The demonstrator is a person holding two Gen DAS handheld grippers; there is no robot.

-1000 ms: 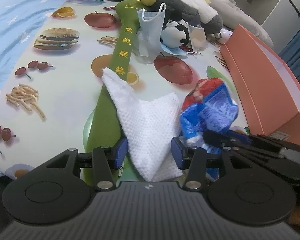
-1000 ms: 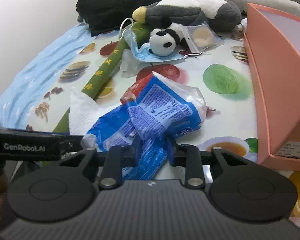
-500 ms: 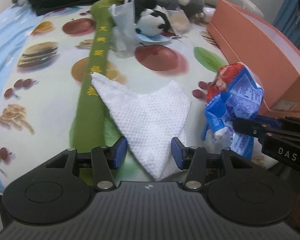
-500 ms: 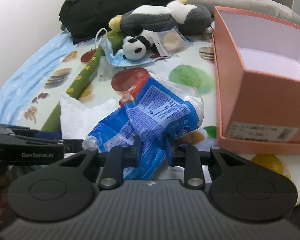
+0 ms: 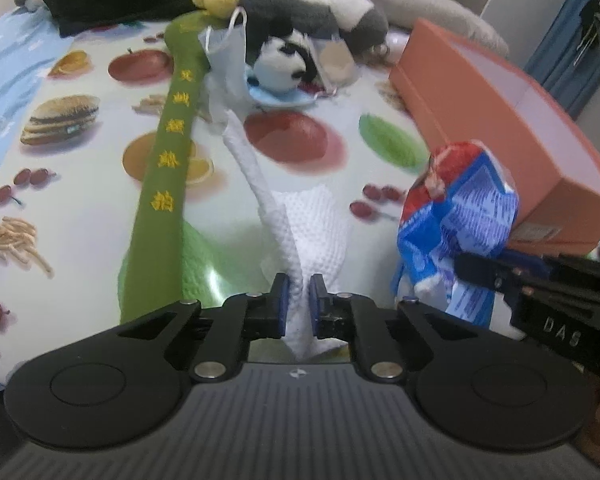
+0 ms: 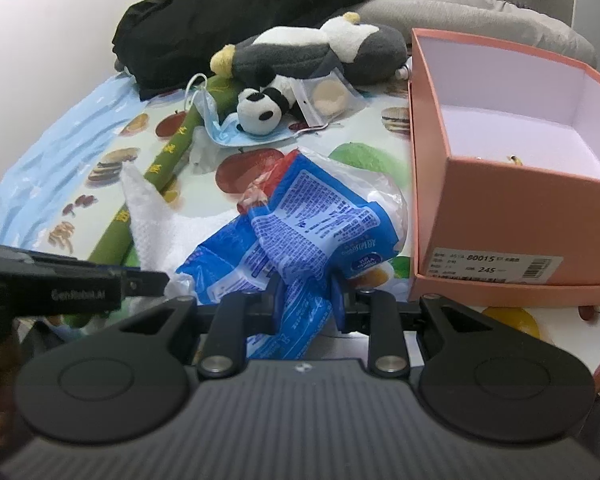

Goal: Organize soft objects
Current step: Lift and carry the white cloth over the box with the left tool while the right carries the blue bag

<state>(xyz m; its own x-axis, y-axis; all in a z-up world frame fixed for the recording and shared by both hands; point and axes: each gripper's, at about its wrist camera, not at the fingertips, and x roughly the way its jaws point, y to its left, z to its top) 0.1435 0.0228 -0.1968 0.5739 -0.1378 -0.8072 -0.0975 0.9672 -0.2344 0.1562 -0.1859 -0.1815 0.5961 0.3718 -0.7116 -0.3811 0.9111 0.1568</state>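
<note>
Though its lower end hides, white cloth (image 5: 300,240) apparently pinched in just-closed left hand-held gripper (image 5: 299,304).

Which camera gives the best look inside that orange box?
The right wrist view: the orange box faces it open, showing its white interior and a small yellow speck on the floor. The left wrist view catches the orange box only from outside, blurred, its inside hidden.

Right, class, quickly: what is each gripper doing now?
Left gripper: just closed on the white cloth.
Right gripper: shut on the blue packet.
</note>
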